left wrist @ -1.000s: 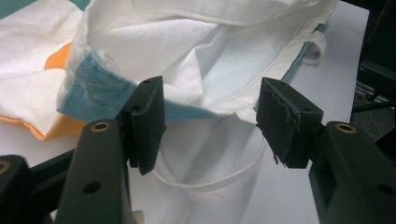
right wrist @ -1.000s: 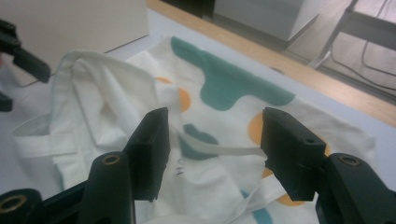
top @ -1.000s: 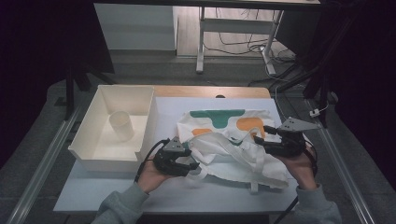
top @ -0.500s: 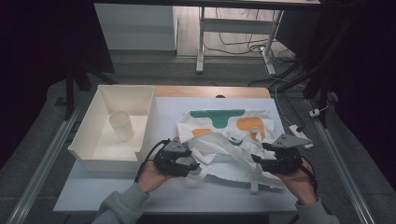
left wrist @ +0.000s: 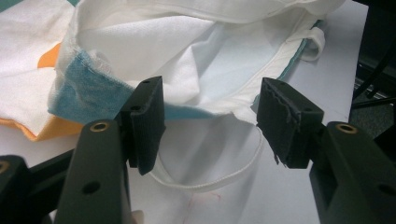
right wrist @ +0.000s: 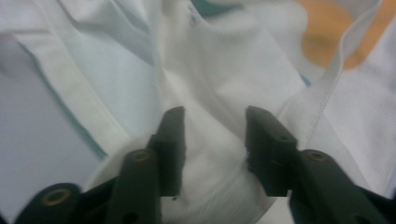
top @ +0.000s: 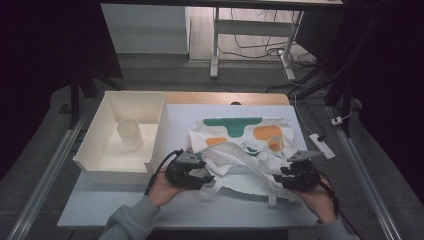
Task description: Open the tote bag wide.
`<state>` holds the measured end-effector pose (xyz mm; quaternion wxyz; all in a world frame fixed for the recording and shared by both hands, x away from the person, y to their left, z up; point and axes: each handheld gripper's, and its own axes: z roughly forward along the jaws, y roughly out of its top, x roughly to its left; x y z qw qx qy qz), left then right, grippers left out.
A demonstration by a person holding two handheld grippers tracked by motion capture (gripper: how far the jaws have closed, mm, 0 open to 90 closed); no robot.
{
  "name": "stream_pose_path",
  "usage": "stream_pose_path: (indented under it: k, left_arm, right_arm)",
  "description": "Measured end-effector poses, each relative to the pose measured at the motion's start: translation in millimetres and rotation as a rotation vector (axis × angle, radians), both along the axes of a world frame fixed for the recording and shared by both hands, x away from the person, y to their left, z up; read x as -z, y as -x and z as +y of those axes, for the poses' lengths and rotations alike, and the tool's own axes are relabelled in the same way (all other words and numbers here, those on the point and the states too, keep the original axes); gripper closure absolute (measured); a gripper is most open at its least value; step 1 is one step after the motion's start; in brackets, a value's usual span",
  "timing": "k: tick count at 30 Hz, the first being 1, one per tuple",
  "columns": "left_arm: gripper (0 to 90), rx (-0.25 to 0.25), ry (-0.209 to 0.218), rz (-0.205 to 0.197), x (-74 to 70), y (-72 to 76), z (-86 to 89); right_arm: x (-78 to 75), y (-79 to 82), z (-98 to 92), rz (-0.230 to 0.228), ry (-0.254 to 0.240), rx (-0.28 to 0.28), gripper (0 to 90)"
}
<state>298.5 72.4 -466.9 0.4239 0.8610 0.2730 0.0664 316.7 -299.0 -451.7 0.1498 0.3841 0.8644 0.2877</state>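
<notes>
Right tool (top: 283, 178) lower now, jaws just closing around bag (top: 250, 150) cloth.

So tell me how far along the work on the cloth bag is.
Early. The bag lies crumpled on the table. The left gripper stands open at its rim; the right gripper has just been closing around a fold, no grip evident. Gripping and handling the bag remain.
</notes>
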Motion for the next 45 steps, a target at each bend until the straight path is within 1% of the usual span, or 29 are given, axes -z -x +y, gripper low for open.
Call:
stream_pose_path:
  k: [2,4,7,9,10,12,14,16,18,20,21,23,25,26,28,31,33,34,35,36,38,39,40,42,45]
  left_arm:
    - [41.8,0.000,0.000,-0.001,-0.2,0.3,0.1]
    - [41.8,-0.001,0.002,-0.001,-0.3,0.2,0.3]
    - [41.8,-0.002,0.002,0.000,0.0,-0.1,0.2]
    - [41.8,0.001,0.000,-0.001,-0.1,0.2,-0.2]
    - [41.8,0.001,0.001,-0.001,-0.1,0.4,-0.5]
    - [41.7,0.003,0.000,-0.002,0.0,0.7,-1.1]
    - [41.7,0.004,0.001,-0.002,0.1,0.8,-1.4]
    - [41.7,0.003,0.000,-0.002,0.1,0.6,-1.3]
    - [41.7,0.003,0.000,-0.001,0.2,0.4,-1.0]
    - [41.7,0.002,-0.001,-0.001,0.3,0.2,-0.8]
    - [41.7,0.002,0.000,0.000,0.4,0.2,-0.9]
    - [41.6,0.003,-0.001,0.001,0.6,0.1,-1.2]
    - [41.6,0.004,-0.002,-0.001,0.5,0.4,-1.4]
    - [41.6,0.004,-0.002,-0.002,0.5,0.4,-1.4]
    - [41.6,0.003,0.000,-0.001,0.5,0.2,-1.0]
    - [41.6,0.001,0.001,0.001,0.9,-1.1,-0.8]
    - [41.6,0.001,0.000,0.001,1.1,-1.4,-1.1]
    - [41.6,0.001,0.000,0.000,1.0,-1.4,-1.3]
    - [41.6,0.002,0.001,-0.001,0.9,-1.2,-1.4]
    - [41.6,0.003,0.000,-0.002,0.7,-0.9,-1.5]
    - [41.6,0.005,0.001,-0.004,0.3,-0.4,-1.2]
    - [41.6,0.003,0.003,-0.006,0.2,-0.1,-1.2]
    - [41.6,0.001,0.004,-0.009,0.1,0.0,-0.9]
    - [41.7,-0.002,0.005,-0.010,0.2,-0.5,-0.2]
    - [41.7,-0.007,0.004,-0.008,0.5,-0.9,0.5]
  right_arm:
    - [6.2,-3.0,-2.2,0.006,0.023,0.022,62.1]
    - [7.0,-3.7,-4.3,-0.003,0.016,0.024,61.7]
    - [-0.1,-2.4,-8.2,-0.047,0.006,0.047,55.4]
    - [-3.9,-2.1,-13.8,-0.083,0.003,0.079,52.9]
    - [-3.9,-3.1,-18.2,-0.086,-0.005,0.095,51.7]
    - [-0.3,-5.9,-23.9,-0.069,-0.003,0.116,49.6]
    - [6.4,-9.4,-28.1,-0.038,0.008,0.139,47.6]
    - [13.6,-13.2,-31.0,-0.009,0.035,0.158,46.7]
    - [19.8,-16.1,-34.2,0.010,0.055,0.179,50.0]
    - [24.4,-18.2,-38.4,0.035,0.046,0.193,57.9]
    - [26.0,-18.9,-40.0,0.050,0.038,0.187,64.0]
    - [29.4,-19.9,-40.3,0.077,0.024,0.166,72.4]
    - [31.7,-20.2,-37.9,0.081,0.034,0.151,84.1]
    - [31.1,-19.7,-36.5,0.068,0.034,0.146,86.3]
    - [24.2,-18.3,-33.7,0.016,0.026,0.138,87.1]
    - [4.6,-19.5,-27.1,-0.084,-0.010,0.118,87.3]
    - [-10.2,-25.9,-20.7,-0.156,-0.026,0.108,87.3]
    - [-17.1,-31.3,-17.5,-0.184,-0.037,0.103,87.3]
    - [-22.8,-38.3,-14.9,-0.202,-0.039,0.097,87.3]
    - [-27.0,-46.2,-13.7,-0.214,-0.041,0.097,87.3]
    - [-30.3,-63.7,-14.4,-0.235,-0.048,0.123,87.3]
    - [-29.8,-72.4,-14.7,-0.246,-0.037,0.136,87.3]
    - [-28.1,-81.1,-15.4,-0.251,-0.028,0.143,87.3]
    - [-22.5,-96.9,-17.0,-0.248,-0.021,0.161,87.3]
    - [-9.7,-116.7,-20.0,-0.232,-0.003,0.181,87.3]
